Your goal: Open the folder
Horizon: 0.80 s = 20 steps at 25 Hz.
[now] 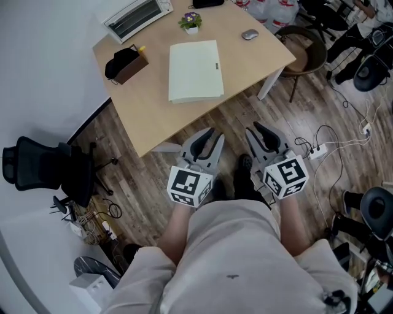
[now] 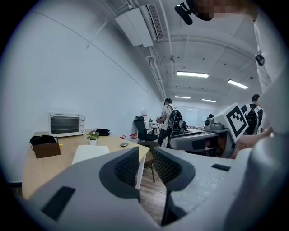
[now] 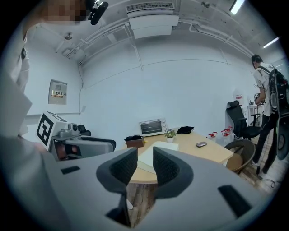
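Note:
A closed white folder lies flat in the middle of the light wooden table. It also shows in the left gripper view as the folder and in the right gripper view as the folder. Both grippers hang side by side over the floor, short of the table's near corner and pointing toward it. My left gripper stands open with nothing between its jaws. Just to its right, my right gripper is open as well, and empty.
On the table stand a toaster oven, a brown box with a black item, a small potted plant and a mouse. A black office chair stands left, a brown chair right. Cables and a power strip lie on the floor.

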Tool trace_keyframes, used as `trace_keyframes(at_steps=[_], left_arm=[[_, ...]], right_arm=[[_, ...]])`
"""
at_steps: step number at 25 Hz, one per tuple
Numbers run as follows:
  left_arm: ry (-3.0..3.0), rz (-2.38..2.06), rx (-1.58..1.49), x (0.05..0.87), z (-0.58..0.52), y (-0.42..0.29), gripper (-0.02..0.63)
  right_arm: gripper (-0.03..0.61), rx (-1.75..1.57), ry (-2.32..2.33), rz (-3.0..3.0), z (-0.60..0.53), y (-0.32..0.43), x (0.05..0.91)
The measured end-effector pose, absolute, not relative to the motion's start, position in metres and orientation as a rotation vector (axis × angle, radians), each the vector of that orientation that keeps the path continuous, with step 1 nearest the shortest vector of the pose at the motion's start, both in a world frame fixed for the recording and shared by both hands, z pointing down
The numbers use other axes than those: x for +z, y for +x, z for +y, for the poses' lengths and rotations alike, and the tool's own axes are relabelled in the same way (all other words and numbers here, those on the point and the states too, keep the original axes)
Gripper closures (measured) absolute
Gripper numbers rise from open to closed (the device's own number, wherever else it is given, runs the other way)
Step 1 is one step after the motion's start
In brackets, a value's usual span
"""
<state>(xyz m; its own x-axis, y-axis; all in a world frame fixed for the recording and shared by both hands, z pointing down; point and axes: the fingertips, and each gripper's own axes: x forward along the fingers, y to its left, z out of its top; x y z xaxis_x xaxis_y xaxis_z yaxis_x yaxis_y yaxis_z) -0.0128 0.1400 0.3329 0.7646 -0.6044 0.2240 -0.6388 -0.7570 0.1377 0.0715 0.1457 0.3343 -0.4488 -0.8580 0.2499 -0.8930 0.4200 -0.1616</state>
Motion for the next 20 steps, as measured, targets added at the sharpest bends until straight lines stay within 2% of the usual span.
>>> trace_keyframes(at_steps=[10, 20], left_arm=[[2.776, -1.070, 0.275, 0.323, 0.103, 0.021, 0.483], [2.737, -1.157, 0.303, 0.331, 0.080, 0.061, 0.480]], right_arm=[[0.433, 0.382, 1.489, -2.600, 0.096, 0.102, 0.327], [0.394, 0.383, 1.371, -2.652, 0.061, 0.134, 0.331]])
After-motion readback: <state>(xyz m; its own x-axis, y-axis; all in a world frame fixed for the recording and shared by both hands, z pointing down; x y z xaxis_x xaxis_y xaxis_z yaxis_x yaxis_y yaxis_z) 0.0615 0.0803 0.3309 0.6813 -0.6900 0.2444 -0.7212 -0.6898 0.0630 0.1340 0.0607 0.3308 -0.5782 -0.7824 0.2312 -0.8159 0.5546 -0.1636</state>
